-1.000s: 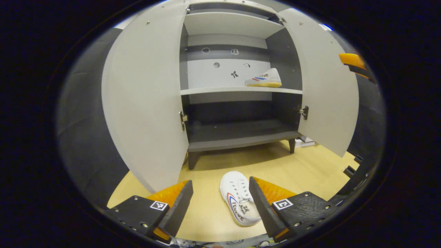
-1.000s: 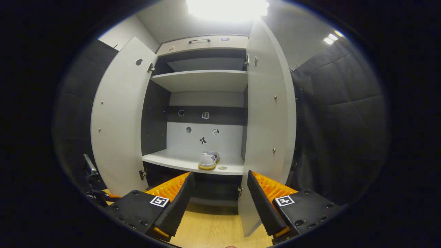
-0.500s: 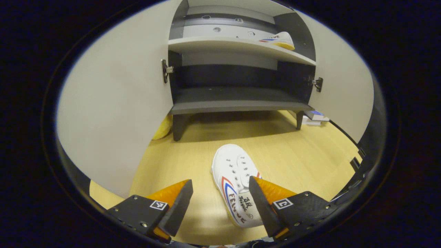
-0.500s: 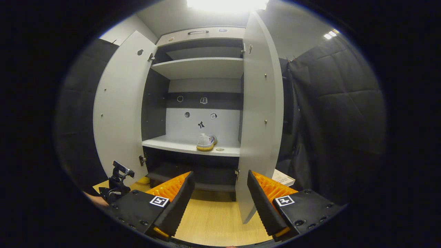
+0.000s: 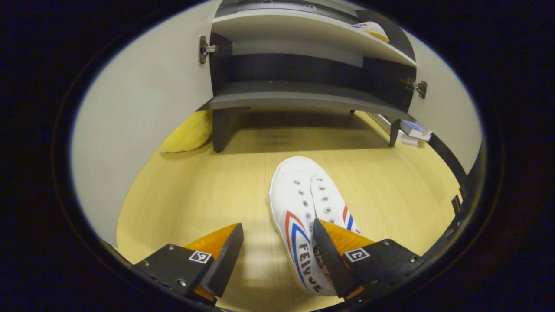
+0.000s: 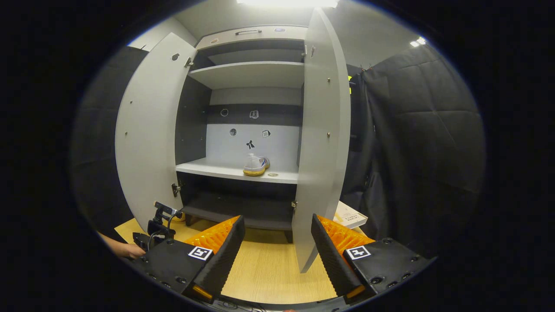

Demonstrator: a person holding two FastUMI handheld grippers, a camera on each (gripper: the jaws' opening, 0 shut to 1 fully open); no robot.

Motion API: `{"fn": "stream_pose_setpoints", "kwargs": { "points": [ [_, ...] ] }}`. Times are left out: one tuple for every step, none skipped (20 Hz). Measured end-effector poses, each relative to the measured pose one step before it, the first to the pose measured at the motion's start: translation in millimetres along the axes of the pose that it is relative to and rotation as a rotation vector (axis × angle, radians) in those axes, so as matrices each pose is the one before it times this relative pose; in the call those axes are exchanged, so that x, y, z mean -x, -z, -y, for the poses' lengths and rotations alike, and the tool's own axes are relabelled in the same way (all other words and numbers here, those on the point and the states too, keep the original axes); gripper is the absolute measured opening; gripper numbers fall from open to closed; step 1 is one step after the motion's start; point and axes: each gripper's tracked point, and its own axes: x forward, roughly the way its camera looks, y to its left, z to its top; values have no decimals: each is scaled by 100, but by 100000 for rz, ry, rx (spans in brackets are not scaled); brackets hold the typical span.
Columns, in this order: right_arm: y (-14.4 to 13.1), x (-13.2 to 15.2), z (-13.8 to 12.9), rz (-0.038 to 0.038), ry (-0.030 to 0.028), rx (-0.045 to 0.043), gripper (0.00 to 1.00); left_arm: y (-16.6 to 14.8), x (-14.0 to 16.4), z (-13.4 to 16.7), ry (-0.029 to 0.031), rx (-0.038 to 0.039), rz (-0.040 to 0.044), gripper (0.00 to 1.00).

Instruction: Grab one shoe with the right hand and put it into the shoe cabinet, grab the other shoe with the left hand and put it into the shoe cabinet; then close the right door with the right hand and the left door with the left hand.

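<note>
A white shoe (image 5: 303,212) with red and blue stripes lies on the wooden floor, toe toward the cabinet. My left gripper (image 5: 277,255) hangs open just above its heel end, and its right finger overlaps the shoe's heel side. The other white shoe (image 6: 256,164), also seen as the shoe on the shelf (image 5: 368,29), stands on the light middle shelf of the shoe cabinet (image 6: 243,130). Both cabinet doors stand open: the left door (image 6: 147,138) and the right door (image 6: 323,143). My right gripper (image 6: 277,255) is open and holds nothing, well back from the cabinet.
A yellow soft object (image 5: 186,136) lies on the floor by the cabinet's left leg. Books (image 5: 412,130) lie on the floor behind the right door, seen too as a book (image 6: 350,215). A hand (image 6: 123,249) holds the other gripper at lower left.
My left gripper has dropped and tilted down toward the floor shoe, which now looms larger between its fingers. My right gripper has drawn back a little from the cabinet.
</note>
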Motion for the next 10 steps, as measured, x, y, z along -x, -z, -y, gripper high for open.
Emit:
{"fn": "stream_pose_setpoints", "kwargs": {
  "points": [
    [-31, -45, 126, 228, 301, -73, 96, 106, -90, 366, 1981, 753, 205, 93],
    [-77, -91, 66, 192, 101, -114, 96, 34, -57, 116, 403, 484, -198, 86],
    [79, -75, -80, -135, -335, -250, 96, 184, -41, 343, 1914, 746, -78, 78],
    [44, -26, -173, -179, -798, -431, 96, -53, -11, 837, 2676, 1065, -52, 78],
    [124, -55, -111, -166, -636, -92, 96, 17, 89, 54, -156, -1023, -483, 63],
    [149, 20, -8, -288, -30, 459, 96, -193, -161, -39, -1035, -1305, 301, 47],
    [228, 16, 90, -443, 141, 384, 96, 68, -16, -64, -412, -737, -497, 42],
    [131, -25, -14, -528, -172, -61, 96, -302, 142, -510, -2609, -176, -377, 39],
    [153, 97, -54, -377, -259, -645, 96, 320, 159, 245, -418, 2373, -1126, 28],
    [10, 55, -79, -145, -374, -798, 96, -247, -228, -306, -1777, 2151, 1440, 25]
  ]
}}
